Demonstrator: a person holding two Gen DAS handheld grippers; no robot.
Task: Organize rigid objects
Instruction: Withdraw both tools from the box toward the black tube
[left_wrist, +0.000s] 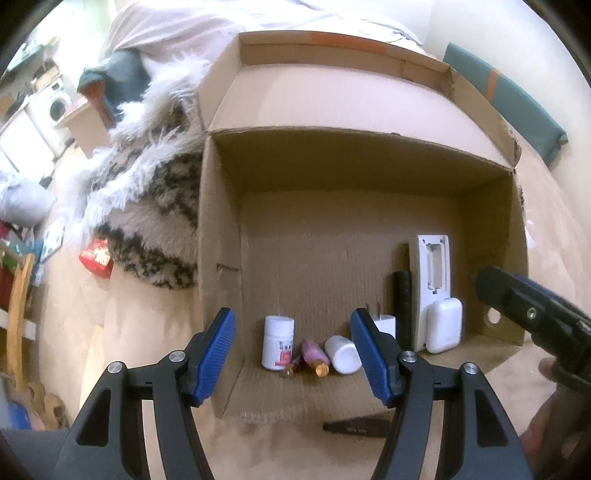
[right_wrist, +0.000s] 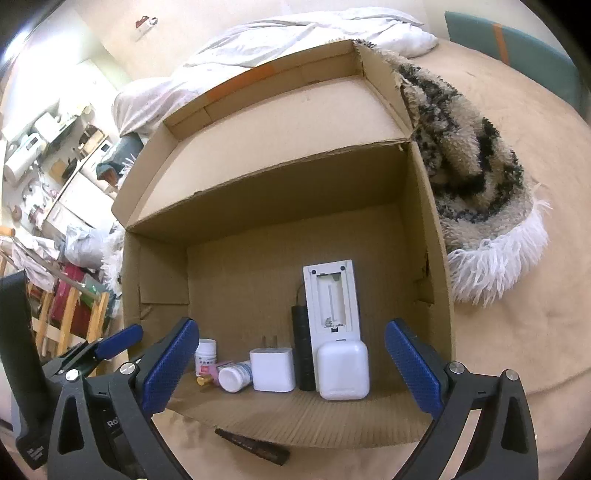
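White charger (left_wrist: 386, 325) half-hidden behind a jaw

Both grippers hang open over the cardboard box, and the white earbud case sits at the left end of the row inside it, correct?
Not quite: in the right wrist view the white earbud case sits at the row's right end; the left end holds a white pill bottle.

A plain brown cardboard box (right_wrist: 424, 221) is seen, with an orange strip on its far flap. Inside it, a white earbud case (right_wrist: 343, 369), a white charger plug (right_wrist: 273, 369), a white remote (right_wrist: 332, 299) and a black cylinder (right_wrist: 303, 350) are shown. Beside the box, a cream-and-black patterned rug (right_wrist: 469, 162) is fringed in white. Blue pads are carried on black gripper fingers (right_wrist: 170, 365). Below the box, a dark, possibly brown, object (right_wrist: 255, 446) is seen.
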